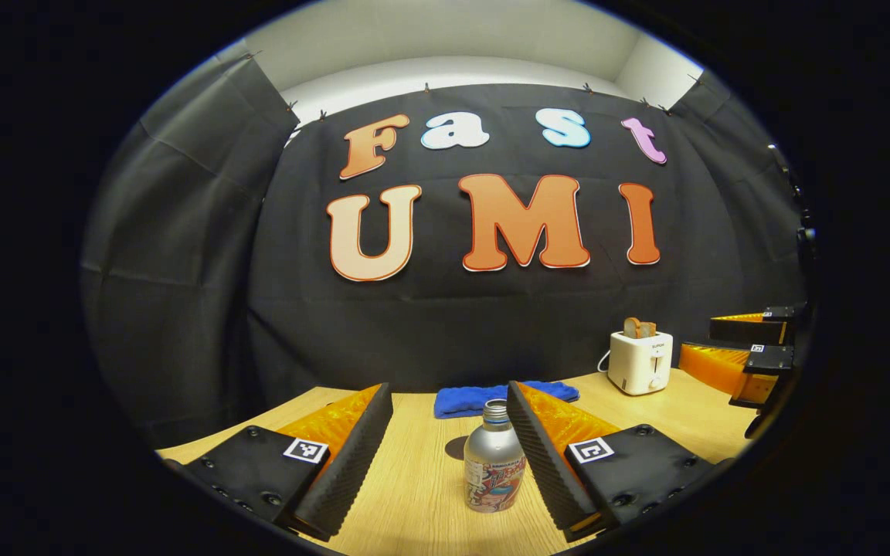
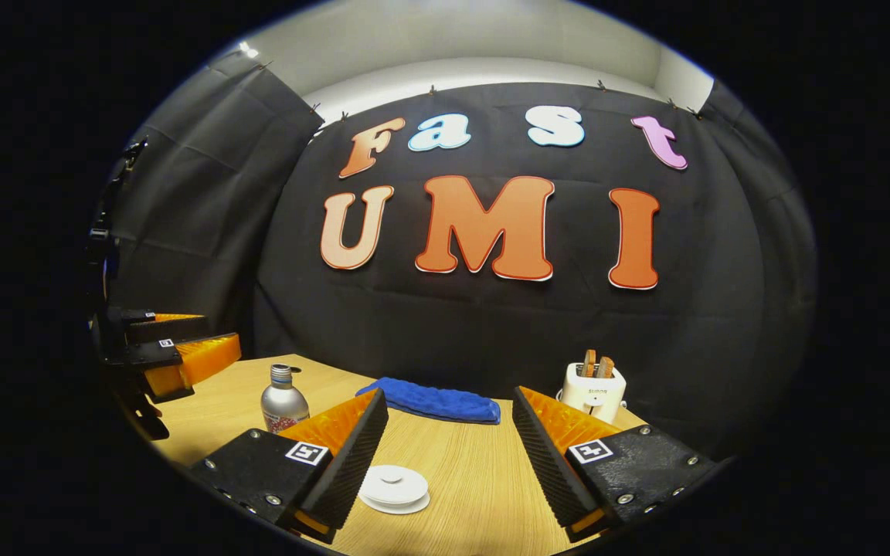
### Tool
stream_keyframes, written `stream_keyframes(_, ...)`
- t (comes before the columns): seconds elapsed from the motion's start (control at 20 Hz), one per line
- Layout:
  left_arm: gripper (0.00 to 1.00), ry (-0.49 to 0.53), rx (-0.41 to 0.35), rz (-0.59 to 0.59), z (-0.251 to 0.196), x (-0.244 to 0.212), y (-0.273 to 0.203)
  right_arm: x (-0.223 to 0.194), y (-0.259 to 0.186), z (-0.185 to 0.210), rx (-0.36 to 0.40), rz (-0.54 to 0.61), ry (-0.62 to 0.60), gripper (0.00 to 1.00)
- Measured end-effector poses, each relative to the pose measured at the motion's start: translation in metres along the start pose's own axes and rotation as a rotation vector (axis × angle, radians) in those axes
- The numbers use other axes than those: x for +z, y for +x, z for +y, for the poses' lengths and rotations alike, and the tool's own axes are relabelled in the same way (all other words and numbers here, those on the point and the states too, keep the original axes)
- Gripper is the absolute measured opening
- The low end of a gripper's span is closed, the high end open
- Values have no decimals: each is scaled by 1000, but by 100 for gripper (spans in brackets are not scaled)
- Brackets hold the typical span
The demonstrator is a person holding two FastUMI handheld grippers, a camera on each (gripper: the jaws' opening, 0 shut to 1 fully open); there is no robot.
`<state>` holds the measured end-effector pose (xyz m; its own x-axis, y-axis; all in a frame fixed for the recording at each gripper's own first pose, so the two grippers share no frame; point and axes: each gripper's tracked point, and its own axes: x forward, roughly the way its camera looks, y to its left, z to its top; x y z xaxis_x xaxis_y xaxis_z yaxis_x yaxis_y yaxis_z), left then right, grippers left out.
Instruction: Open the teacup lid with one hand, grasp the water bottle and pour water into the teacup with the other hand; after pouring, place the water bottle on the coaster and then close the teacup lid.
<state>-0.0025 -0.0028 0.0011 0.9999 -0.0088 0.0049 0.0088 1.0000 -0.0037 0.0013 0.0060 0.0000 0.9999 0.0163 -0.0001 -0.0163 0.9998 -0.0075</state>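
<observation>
Bottle (image 1: 494,463) between parted left tongs (image 1: 449,448) — label unreadable

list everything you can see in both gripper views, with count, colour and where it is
water bottle: 1, silver with a printed label, cap off, upright on the table between the left gripper's fingers, untouched
lidded teacup: 1, white, low and round, on the table ahead of the right gripper
cloth: 1, blue, folded, at the table's far edge
toaster: 1, white, holding brown toast, far right on the table
table: 1, light wood
left gripper: 1, open, around the bottle
right gripper: 1, open, above the table
</observation>
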Motion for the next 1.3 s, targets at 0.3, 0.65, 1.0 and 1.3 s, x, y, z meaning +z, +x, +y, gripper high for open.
stream_keyframes(0.3,95,4,0,15,4,-12,-2,-26,9,17,38,68,-1,97)
stream_keyframes(0.65,98,2,-3,12,11,-17,-4,-70,25,51,141,199,0,98)
stream_keyframes(1.0,98,-4,9,41,19,-31,0,-128,43,61,158,363,-19,92)
stream_keyframes(1.3,100,4,15,49,23,-33,4,-150,48,72,184,443,14,62)
